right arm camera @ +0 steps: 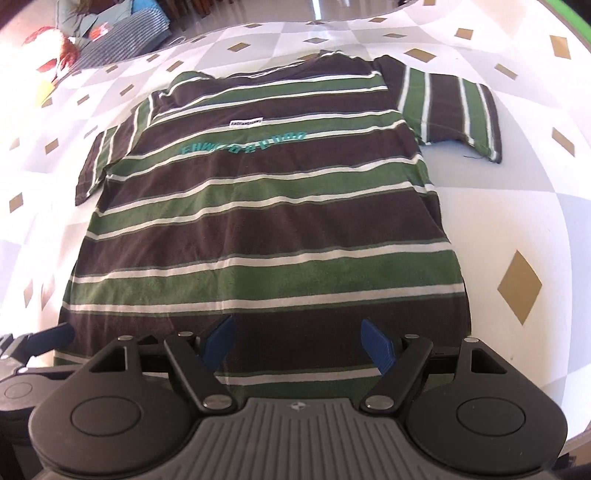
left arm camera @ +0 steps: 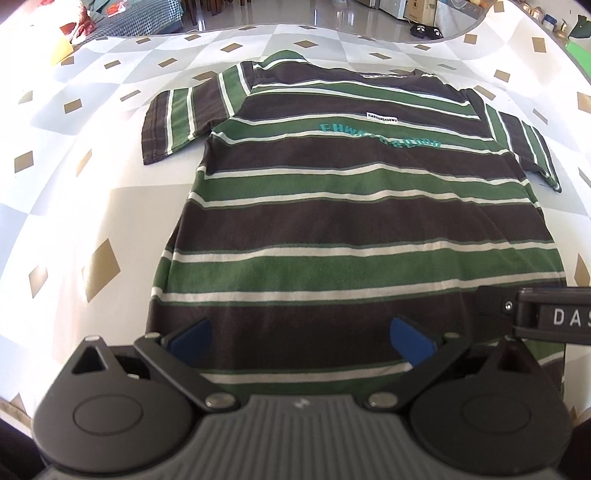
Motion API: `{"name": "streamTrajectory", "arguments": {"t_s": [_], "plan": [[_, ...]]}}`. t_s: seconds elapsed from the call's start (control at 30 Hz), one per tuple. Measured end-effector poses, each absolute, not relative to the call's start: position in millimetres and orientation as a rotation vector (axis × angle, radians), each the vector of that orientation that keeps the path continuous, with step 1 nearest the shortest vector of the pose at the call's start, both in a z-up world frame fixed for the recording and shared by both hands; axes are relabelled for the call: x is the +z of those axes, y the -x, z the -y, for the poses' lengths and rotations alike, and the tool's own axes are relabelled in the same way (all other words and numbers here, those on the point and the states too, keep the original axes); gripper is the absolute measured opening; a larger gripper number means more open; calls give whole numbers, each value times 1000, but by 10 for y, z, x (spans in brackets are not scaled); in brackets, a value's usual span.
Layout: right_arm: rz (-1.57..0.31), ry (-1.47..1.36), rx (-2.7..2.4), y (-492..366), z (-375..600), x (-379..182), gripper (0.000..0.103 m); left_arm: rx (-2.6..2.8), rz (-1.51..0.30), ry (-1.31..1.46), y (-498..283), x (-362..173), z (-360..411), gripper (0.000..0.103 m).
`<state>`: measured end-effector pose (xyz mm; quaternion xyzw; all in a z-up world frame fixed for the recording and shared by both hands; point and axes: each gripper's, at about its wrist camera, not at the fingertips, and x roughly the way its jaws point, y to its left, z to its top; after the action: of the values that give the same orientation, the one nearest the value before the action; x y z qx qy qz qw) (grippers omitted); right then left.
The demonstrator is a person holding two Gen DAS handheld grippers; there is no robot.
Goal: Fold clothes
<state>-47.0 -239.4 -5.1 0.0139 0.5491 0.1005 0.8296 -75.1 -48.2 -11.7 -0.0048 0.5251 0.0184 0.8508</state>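
Striped T-shirt point(left arm camera: 351, 206) spread flat, front up, on the diamond-patterned tablecloth point(left arm camera: 92, 192): collar at the far end, hem at the near end, both short sleeves out to left and right. No fold visible anywhere; teal lettering point(left arm camera: 380, 137) and a small white label point(left arm camera: 381, 115) across the chest, upside down from this side.

At the near hem, left gripper point(left arm camera: 301, 341) above the left part of the hem, blue fingers point(left arm camera: 194, 338) spread wide with nothing between them. Right gripper point(right arm camera: 299, 343) above the right part of the hem, likewise wide apart and empty; contact with the cloth impossible to tell in either view. Each gripper partly in the other's view, so close side by side.

Judged as a laid-flat stage, ahead of any crease, with both tools lined up at the hem. For a fold from here: a pinch on the hem near each corner, through both layers, then an even lift and carry toward the collar, or else a sideways fold taking in the sleeves. Choice between the two not settled by the scene.

Beyond the cloth's far edge, a shiny floor point(left arm camera: 295, 14) and a cluttered checked surface point(left arm camera: 147, 11) at far left.
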Motion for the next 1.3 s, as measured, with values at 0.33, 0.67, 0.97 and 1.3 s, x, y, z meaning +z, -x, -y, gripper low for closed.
{"name": "streamTrajectory", "arguments": {"t_s": [0.33, 0.67, 0.97, 1.3], "plan": [[-1193, 30, 340, -43, 2449, 22, 74, -30, -1143, -82, 303, -35, 488, 103], [-1208, -28, 399, -518, 2517, -9, 74, -81, -1134, -125, -89, -49, 486, 103], [-1217, -2, 417, -727, 2458, -133, 74, -70, -1170, -23, -261, -267, 435, 103], [-1237, 38, 408, -783, 2450, -229, 74, -58, -1170, -25, -217, -360, 446, 103]]}}
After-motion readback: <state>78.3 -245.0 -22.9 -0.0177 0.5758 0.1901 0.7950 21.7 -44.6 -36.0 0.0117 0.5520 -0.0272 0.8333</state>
